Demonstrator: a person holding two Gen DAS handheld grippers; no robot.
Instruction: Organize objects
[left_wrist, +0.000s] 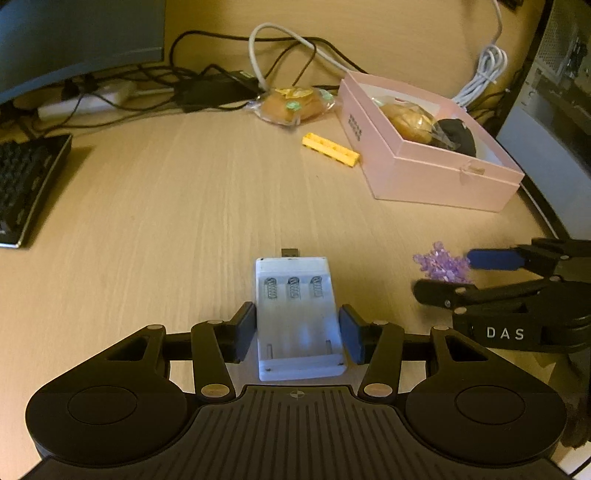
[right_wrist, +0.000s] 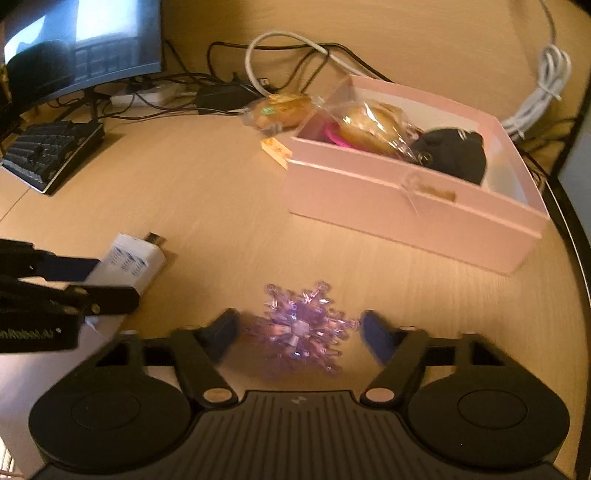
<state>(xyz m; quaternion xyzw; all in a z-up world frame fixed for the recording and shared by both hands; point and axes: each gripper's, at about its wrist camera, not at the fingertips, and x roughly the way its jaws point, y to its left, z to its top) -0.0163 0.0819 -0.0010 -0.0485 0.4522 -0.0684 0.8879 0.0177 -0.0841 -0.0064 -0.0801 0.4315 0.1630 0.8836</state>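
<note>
A white battery charger (left_wrist: 299, 317) with a USB plug lies on the wooden desk between the pads of my left gripper (left_wrist: 298, 332); the jaws stand open with small gaps at both sides. A purple spiky crystal ornament (right_wrist: 301, 326) lies between the pads of my right gripper (right_wrist: 299, 334), which is open with gaps on both sides. The ornament (left_wrist: 441, 263) and right gripper (left_wrist: 454, 275) also show in the left wrist view. The charger (right_wrist: 131, 262) shows in the right wrist view. A pink box (right_wrist: 413, 206) at the right holds a wrapped bun and a black pouch.
A yellow block (left_wrist: 330, 149) and a wrapped bun (left_wrist: 291, 105) lie beside the pink box (left_wrist: 436, 173). A keyboard (left_wrist: 26, 184), monitor (right_wrist: 81, 44), power strip and tangled cables (left_wrist: 221, 85) are at the back left. The desk edge runs along the right.
</note>
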